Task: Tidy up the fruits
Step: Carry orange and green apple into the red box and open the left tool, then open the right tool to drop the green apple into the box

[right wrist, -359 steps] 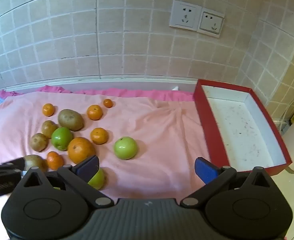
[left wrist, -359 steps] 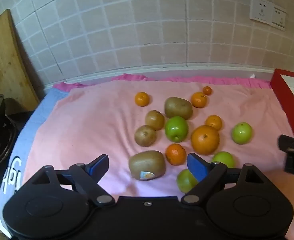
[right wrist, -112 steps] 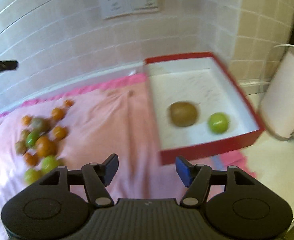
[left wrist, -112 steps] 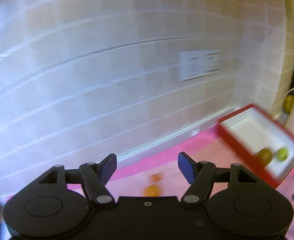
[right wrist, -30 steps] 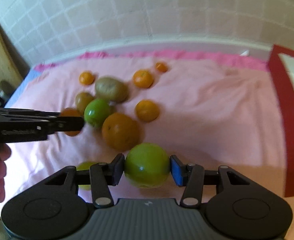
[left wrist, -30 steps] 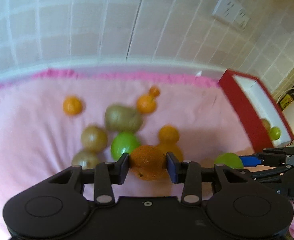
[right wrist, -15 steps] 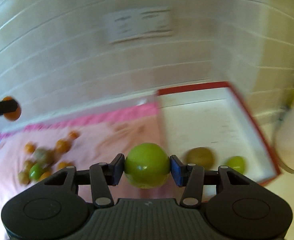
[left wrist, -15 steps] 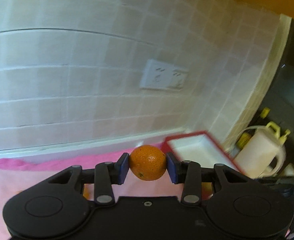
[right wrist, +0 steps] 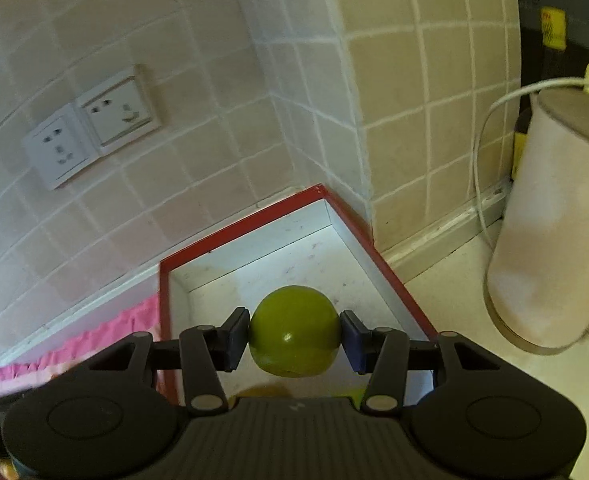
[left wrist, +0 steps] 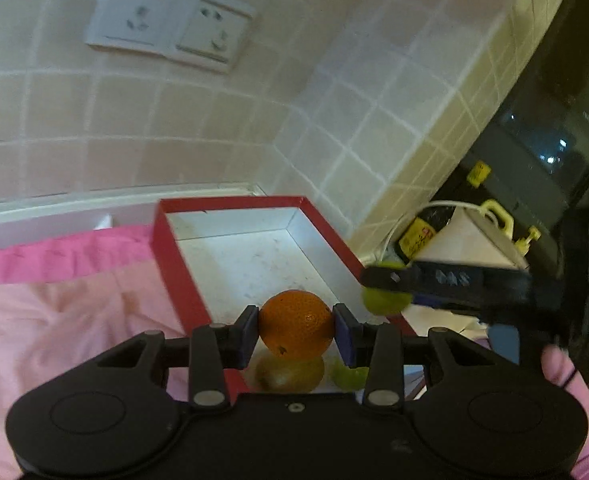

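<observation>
Above the red box (left wrist: 182, 280), both grippers carry fruit over its open white floor. The left gripper (left wrist: 296, 330) has its jaws pinching an orange (left wrist: 296, 324) across its widest part, so the round skin cannot slip out sideways. It hangs over the near end of the box, where a kiwi (left wrist: 288, 372) and a green fruit (left wrist: 348, 374) already lie just below it (both half hidden by the gripper body).

The right gripper (right wrist: 294, 338) has its jaws pressed on a green apple (right wrist: 294, 332), also at its middle, and holds it over the box (right wrist: 166, 320) closer to the right wall. From the left wrist view the right gripper (left wrist: 390, 284) shows side on above the box's right rim, the apple (left wrist: 386, 300) between its pads.

Each fruit is held clear of the rim, apparently so it can be lowered straight in. The likely risk is setting the orange onto the kiwi beneath it, so a bare patch of floor farther back would suit better. A pink cloth (left wrist: 54, 320) covers the worktop left of the box; a pale kettle (right wrist: 554, 240) stands to its right.
</observation>
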The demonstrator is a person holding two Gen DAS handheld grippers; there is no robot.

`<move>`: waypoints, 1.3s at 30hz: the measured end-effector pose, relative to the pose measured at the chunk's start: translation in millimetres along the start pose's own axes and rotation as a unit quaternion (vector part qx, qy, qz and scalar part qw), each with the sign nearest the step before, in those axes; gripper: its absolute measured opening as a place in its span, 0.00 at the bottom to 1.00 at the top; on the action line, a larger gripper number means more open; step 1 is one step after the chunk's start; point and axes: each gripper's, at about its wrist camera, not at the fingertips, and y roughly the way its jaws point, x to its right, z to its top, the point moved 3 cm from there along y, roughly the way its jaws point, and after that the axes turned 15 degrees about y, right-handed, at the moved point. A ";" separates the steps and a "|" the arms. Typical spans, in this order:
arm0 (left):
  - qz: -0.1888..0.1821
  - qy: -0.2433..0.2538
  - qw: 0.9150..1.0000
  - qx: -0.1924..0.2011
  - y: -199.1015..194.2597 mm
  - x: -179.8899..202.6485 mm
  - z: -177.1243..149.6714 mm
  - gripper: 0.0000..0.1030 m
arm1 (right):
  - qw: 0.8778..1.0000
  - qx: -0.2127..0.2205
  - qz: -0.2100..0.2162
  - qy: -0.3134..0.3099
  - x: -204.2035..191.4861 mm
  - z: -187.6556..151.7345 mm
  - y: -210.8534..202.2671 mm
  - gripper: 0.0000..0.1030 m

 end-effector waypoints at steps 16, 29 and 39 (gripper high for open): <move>0.042 0.022 0.997 -0.065 98.1 5.8 3.4 0.46 | 0.998 -0.055 -0.002 0.009 14.5 10.5 99.0 0.50; 0.109 0.056 0.986 -0.110 132.1 12.4 -2.1 0.47 | 0.997 -0.065 -0.030 -0.023 1.4 5.3 118.5 0.50; 0.105 0.061 0.987 -0.108 130.6 13.5 0.2 0.72 | 0.996 -0.078 -0.035 -0.019 5.5 5.8 123.5 0.50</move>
